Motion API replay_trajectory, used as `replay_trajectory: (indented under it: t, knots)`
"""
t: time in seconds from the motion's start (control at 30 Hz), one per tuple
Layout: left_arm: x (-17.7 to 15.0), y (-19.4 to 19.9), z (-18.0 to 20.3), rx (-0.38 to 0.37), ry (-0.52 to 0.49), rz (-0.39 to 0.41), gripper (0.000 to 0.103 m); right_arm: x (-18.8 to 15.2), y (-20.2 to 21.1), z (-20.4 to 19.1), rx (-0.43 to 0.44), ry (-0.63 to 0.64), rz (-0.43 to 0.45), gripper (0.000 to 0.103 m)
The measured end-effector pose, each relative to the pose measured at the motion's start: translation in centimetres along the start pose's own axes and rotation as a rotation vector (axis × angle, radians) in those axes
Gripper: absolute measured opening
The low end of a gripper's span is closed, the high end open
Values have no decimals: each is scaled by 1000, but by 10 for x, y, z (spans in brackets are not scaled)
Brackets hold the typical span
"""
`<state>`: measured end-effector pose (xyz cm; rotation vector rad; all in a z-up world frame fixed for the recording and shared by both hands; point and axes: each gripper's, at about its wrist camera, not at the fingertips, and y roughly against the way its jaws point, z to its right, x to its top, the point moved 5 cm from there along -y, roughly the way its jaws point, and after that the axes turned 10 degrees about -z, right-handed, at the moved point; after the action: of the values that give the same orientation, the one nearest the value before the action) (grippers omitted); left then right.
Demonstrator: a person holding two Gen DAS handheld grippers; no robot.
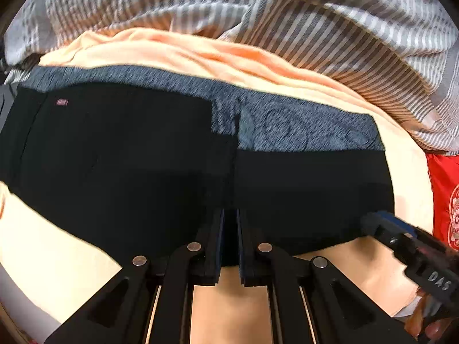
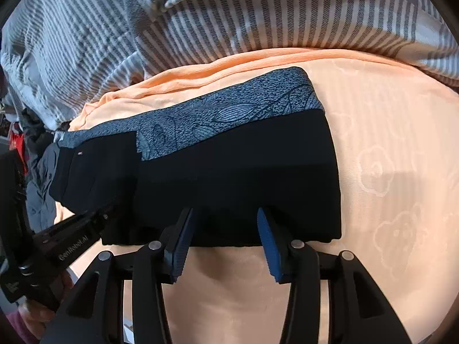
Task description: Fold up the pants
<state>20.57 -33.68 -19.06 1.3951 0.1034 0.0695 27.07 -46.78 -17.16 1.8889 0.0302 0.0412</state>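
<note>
The left gripper (image 1: 229,229) points steeply down with its jaws together on the near edge of the black pants (image 1: 129,154), seemingly pinching cloth. The right gripper (image 2: 225,238) stands with jaws apart astride that same edge, pressing nothing. The pants lie just ahead of both, folded, long axis running crosswise, on the peach sheet (image 2: 387,149). One pair of pants, two grippers, one striped duvet (image 2: 258,20) behind.
</note>
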Motion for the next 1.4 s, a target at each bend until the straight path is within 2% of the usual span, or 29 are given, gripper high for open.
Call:
replay_trajectory:
  t: [0.07,0.23,0.33,0.4,0.7,0.8,0.87,1.0,1.1,1.13,1.2,1.27,1.4]
  knots:
    - [-6,-2,-5,-9,12,-12,9,-2,0,-3,-8,16,-2,55]
    - [-13,3,-20,-60,23,4,9,-8,2,-15,-70,50,10,57]
    - [-12,8,-32,-94,25,7,9,-12,5,-30,-94,73,26,65]
    - [-11,11,-41,-115,29,2,9,-15,5,-40,-110,86,35,65]
    - [-13,13,-91,-110,57,-45,9,-12,-17,-83,-163,114,12,69]
    - [-15,17,-113,-104,83,-31,9,-9,-48,-87,-160,96,-70,81]
    - [-16,20,-129,-88,108,-22,9,-9,-63,-86,-217,88,-103,82]
    - [-19,26,-157,-88,153,-1,9,-10,-55,-105,-238,138,-88,83]
    - [-19,26,-176,-121,198,-5,10,-14,-49,-120,-235,169,-84,83]
    - [-19,27,-182,-129,216,2,16,-16,-48,-126,-239,180,-81,83]
    - [-20,34,-193,-142,258,34,102,-17,-47,-138,-227,201,-80,83]
    - [-19,43,-202,-165,282,83,103,-18,-47,-150,-212,213,-79,84]
    - [-14,45,-215,-157,291,80,103,-16,-54,-172,-198,242,-76,83]
